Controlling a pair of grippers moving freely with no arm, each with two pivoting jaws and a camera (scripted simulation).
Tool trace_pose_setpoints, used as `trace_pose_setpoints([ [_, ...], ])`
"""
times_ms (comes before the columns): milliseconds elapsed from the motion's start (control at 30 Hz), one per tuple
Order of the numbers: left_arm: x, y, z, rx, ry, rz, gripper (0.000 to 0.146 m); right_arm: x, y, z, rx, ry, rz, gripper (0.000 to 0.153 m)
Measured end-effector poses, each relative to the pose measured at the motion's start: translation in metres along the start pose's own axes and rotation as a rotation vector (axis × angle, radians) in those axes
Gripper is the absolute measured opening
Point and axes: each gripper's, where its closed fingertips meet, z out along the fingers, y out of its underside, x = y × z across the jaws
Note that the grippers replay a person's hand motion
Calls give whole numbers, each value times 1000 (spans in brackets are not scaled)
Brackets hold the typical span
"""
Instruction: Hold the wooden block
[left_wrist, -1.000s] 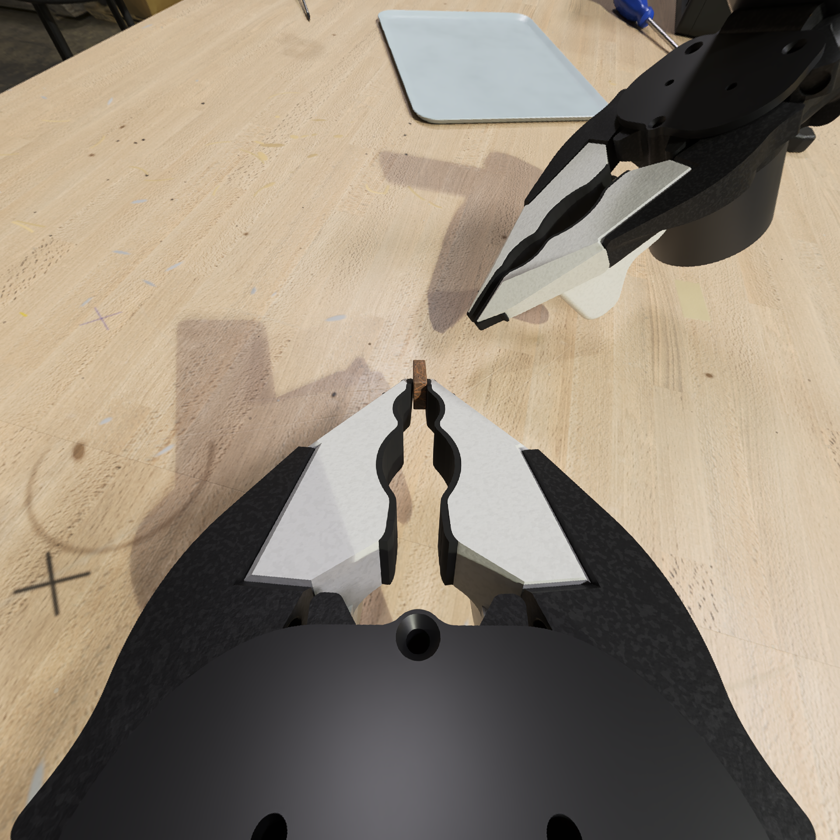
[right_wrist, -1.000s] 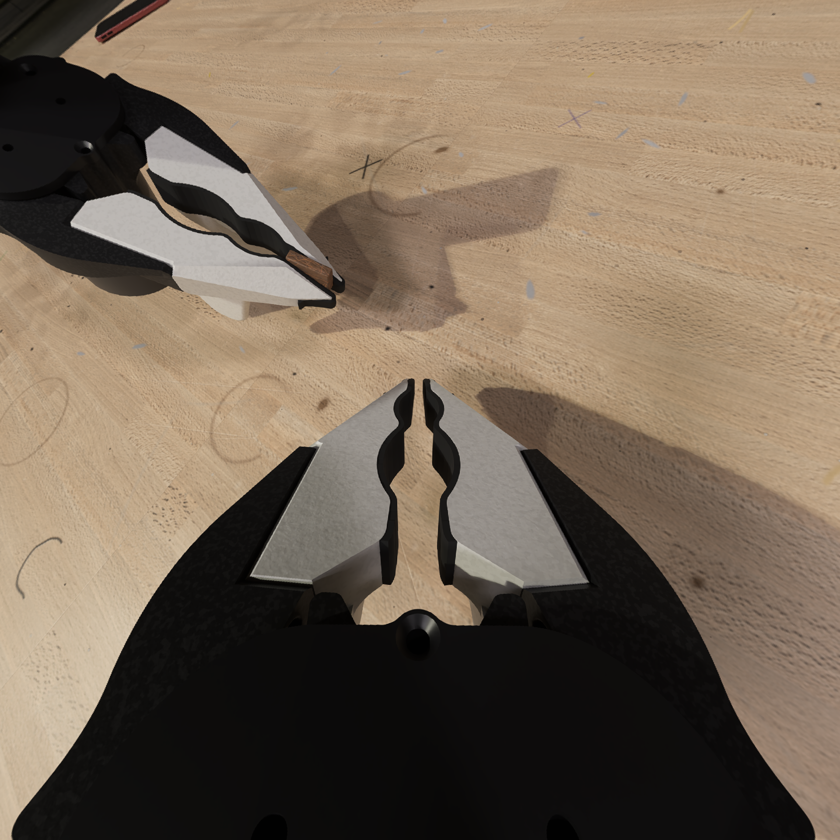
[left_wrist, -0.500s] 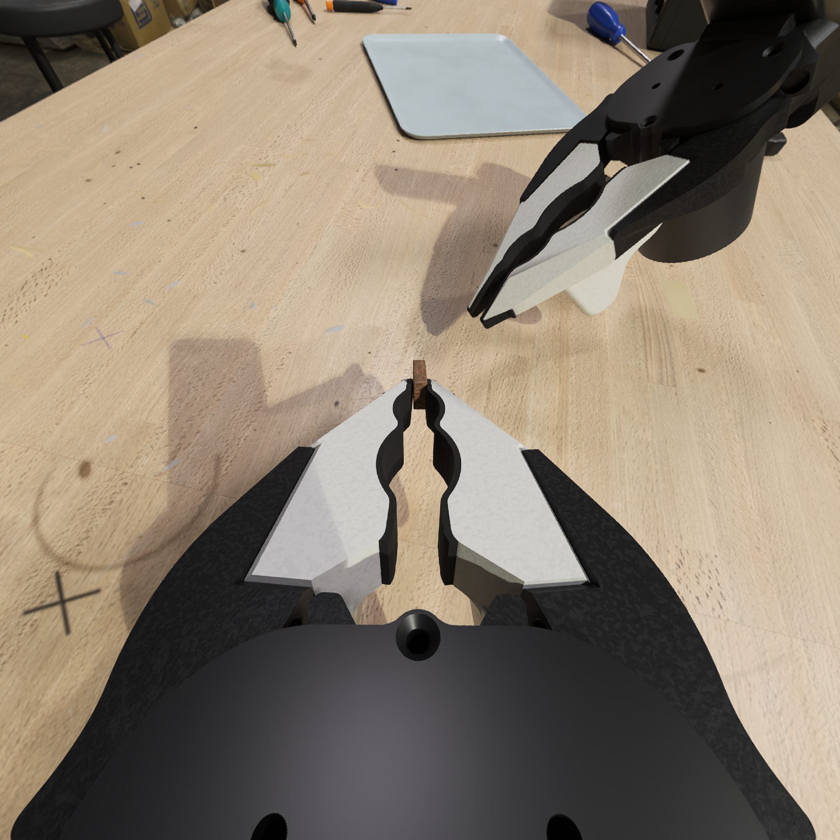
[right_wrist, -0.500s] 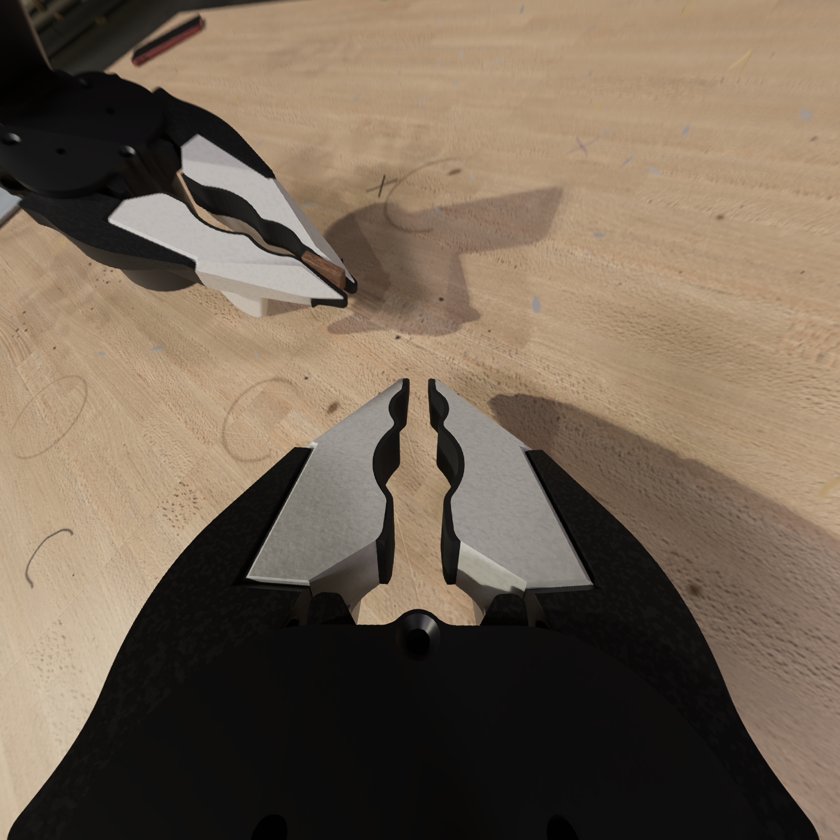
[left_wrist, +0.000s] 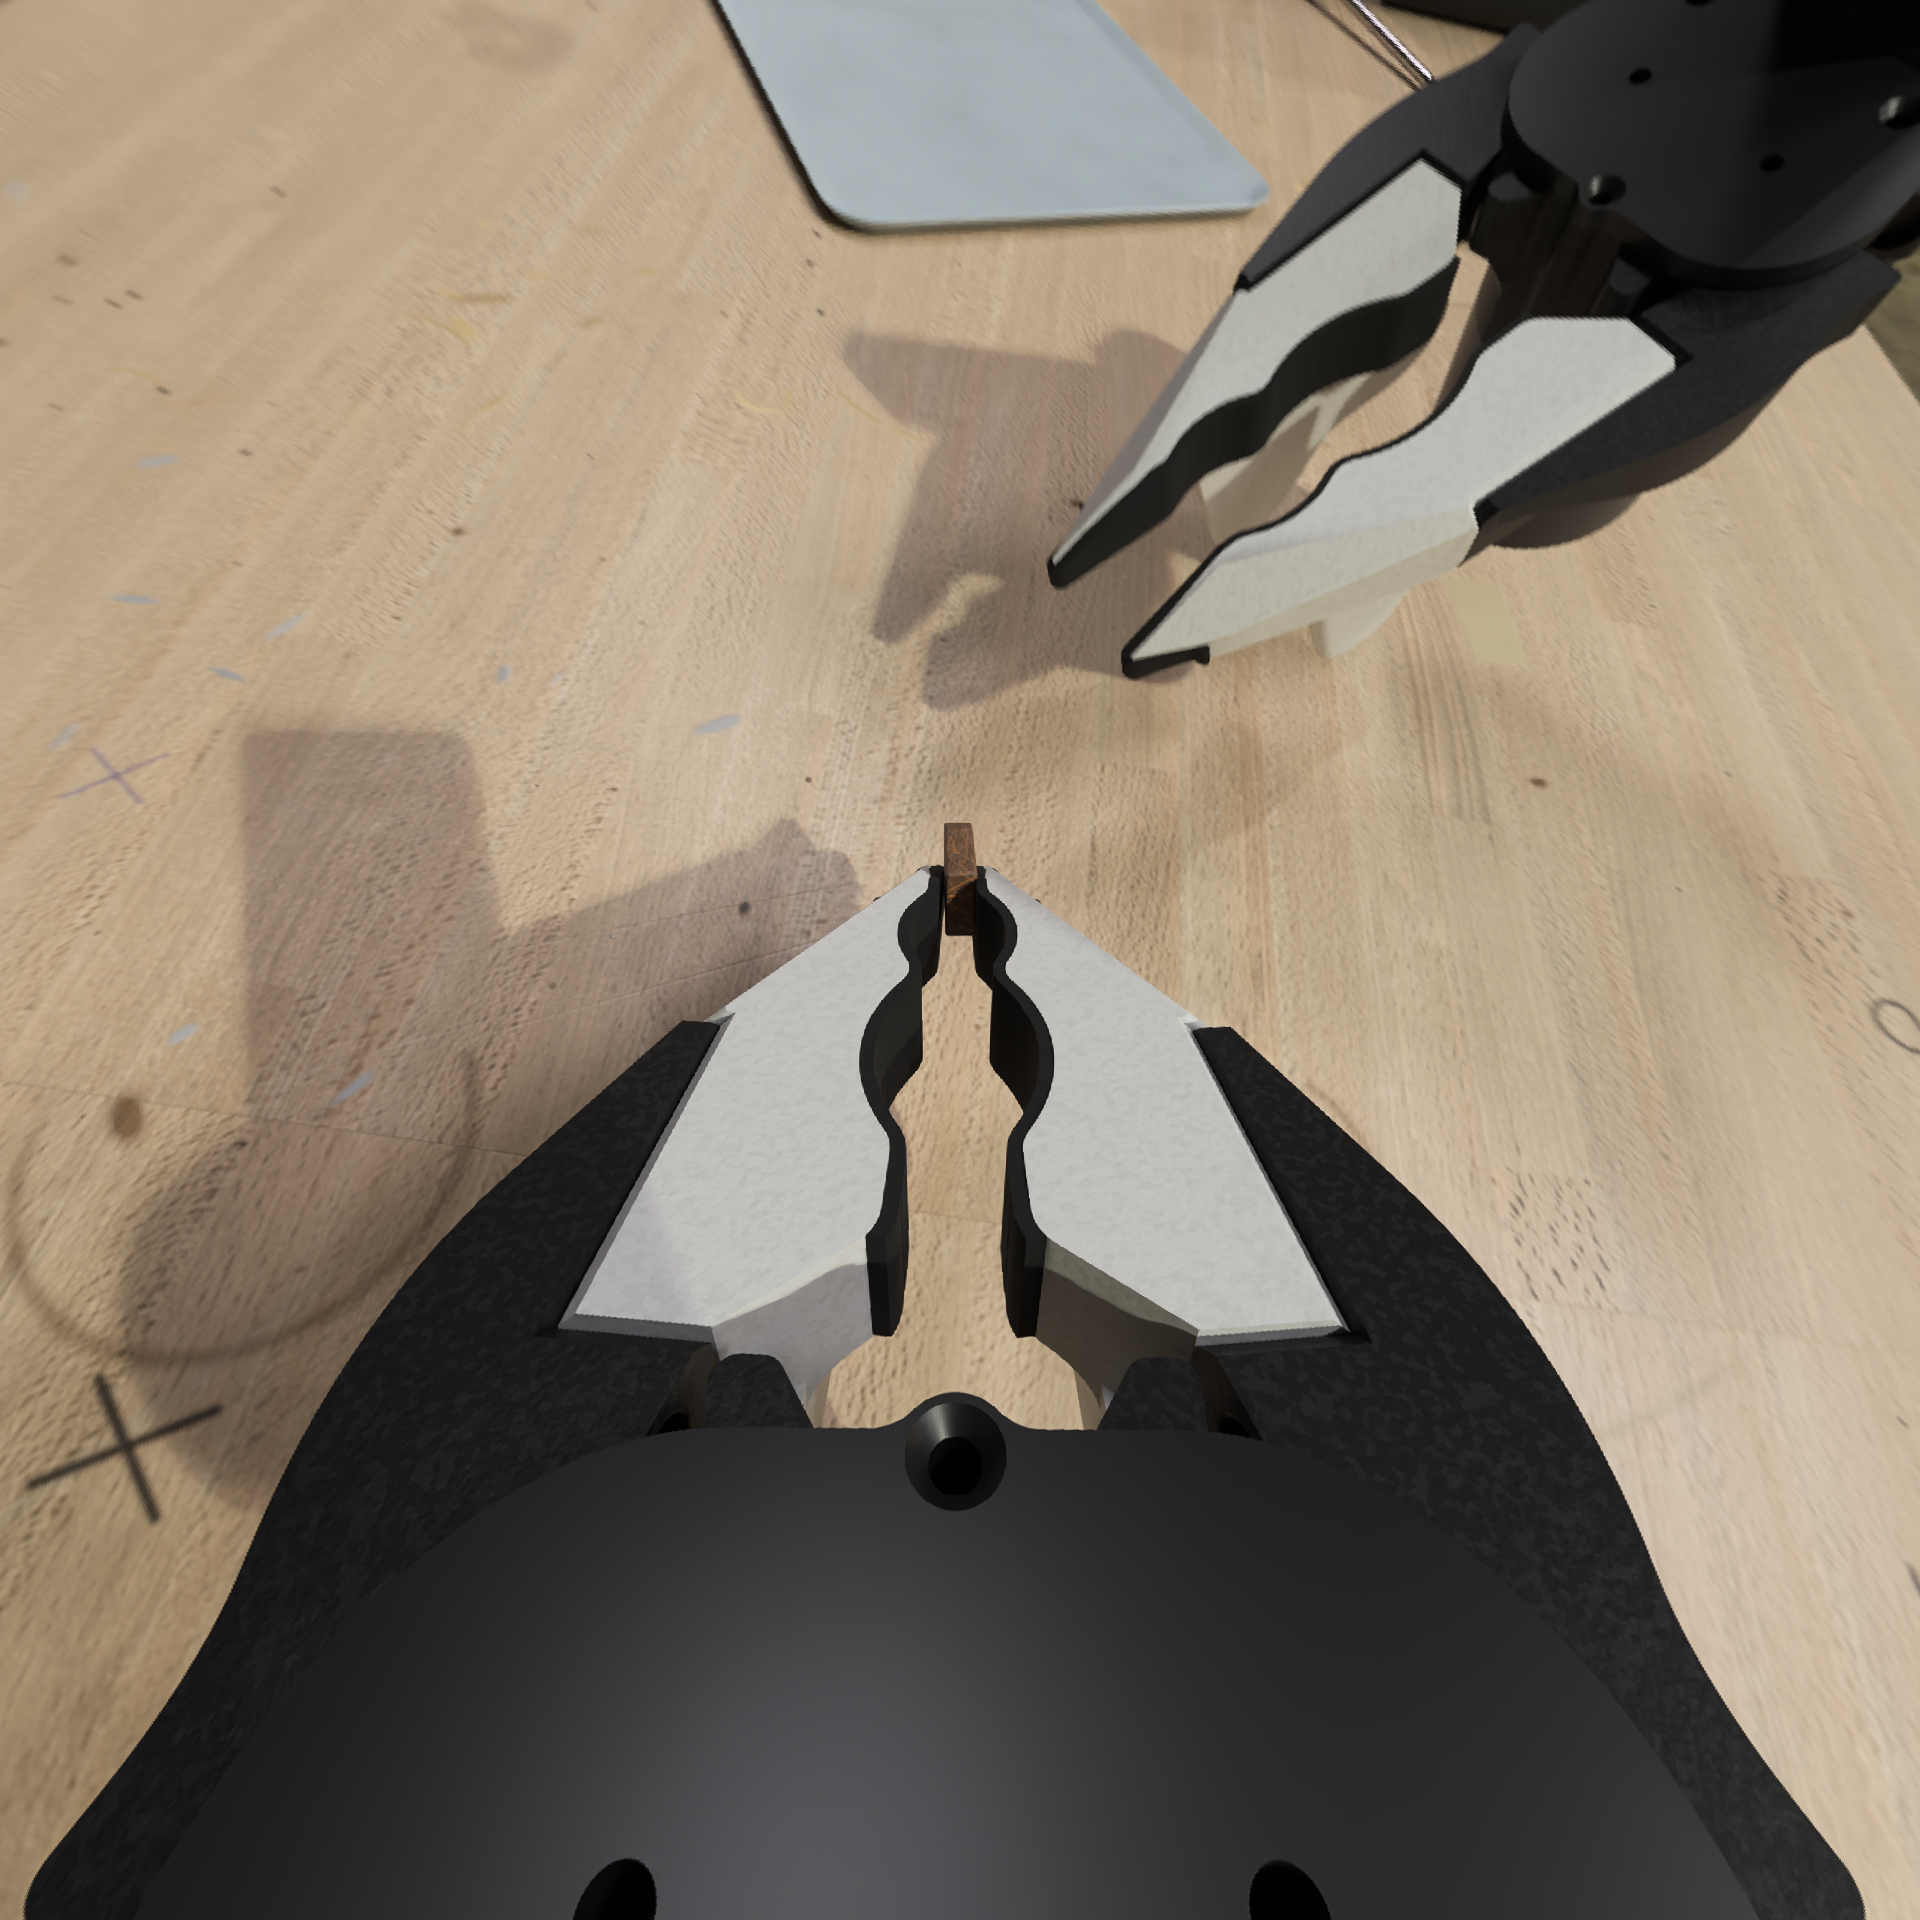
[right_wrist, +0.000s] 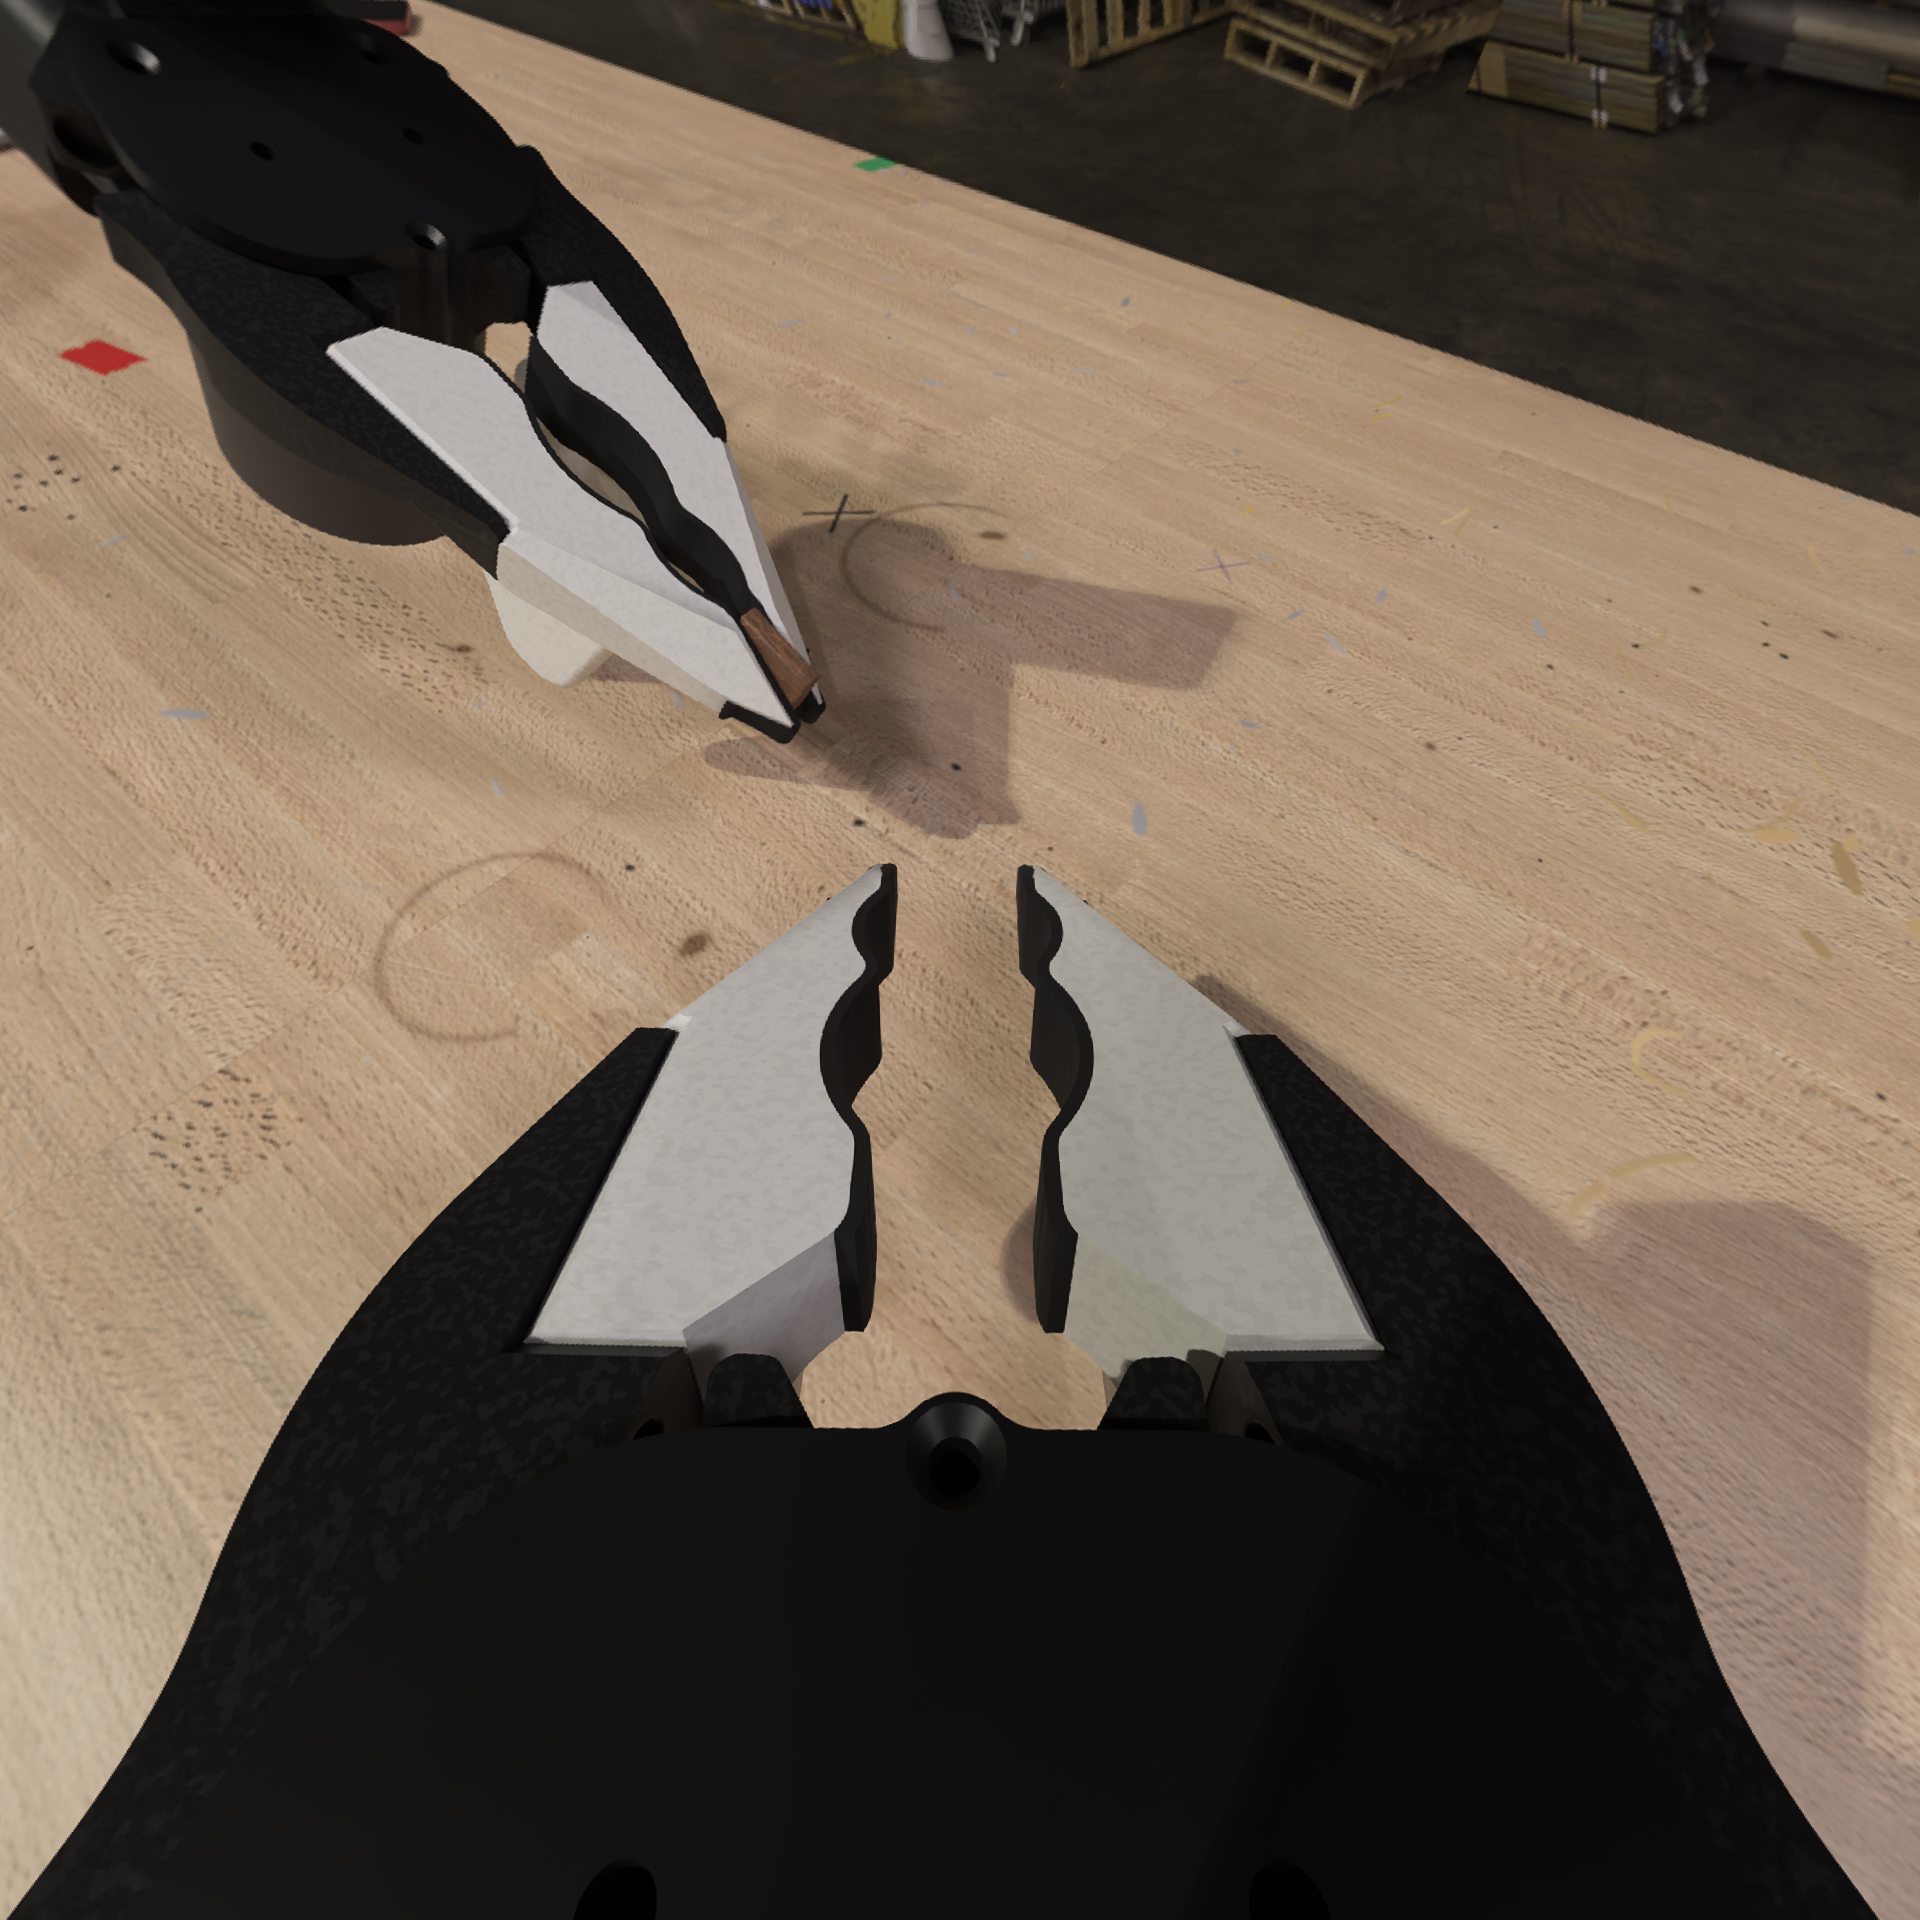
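A small thin brown wooden block (left_wrist: 959, 878) is pinched between the tips of my left gripper (left_wrist: 958, 883), which is shut on it above the wooden table. In the right wrist view the same block (right_wrist: 777, 652) shows at the left gripper's tips (right_wrist: 795, 707), at upper left. My right gripper (right_wrist: 956, 883) is open and empty, its jaws apart, close above the table. In the left wrist view it (left_wrist: 1096, 613) hangs at upper right, pointing down-left, a short way from the block.
A pale grey tray (left_wrist: 977, 104) lies on the table (left_wrist: 416, 416) at the far side in the left wrist view. The table's far edge (right_wrist: 1351, 312) borders a dark floor with stacked pallets (right_wrist: 1558, 62). Red (right_wrist: 101, 356) and green (right_wrist: 876, 163) marks sit on the tabletop.
My right gripper has opened its jaws and tilted up, bringing the table edge into view. My left gripper kept its hold on the block and shifted little.
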Motion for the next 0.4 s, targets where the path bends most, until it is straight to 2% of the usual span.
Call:
trace_pose_setpoints([
  [167,-1,-5,-5,-128,103,24,4,-3,-5,-4,-24,-64,1,23],
  [400,-4,-8,-2,-428,146,159,4,1,-15,-6,-67,-76,13,18],
])
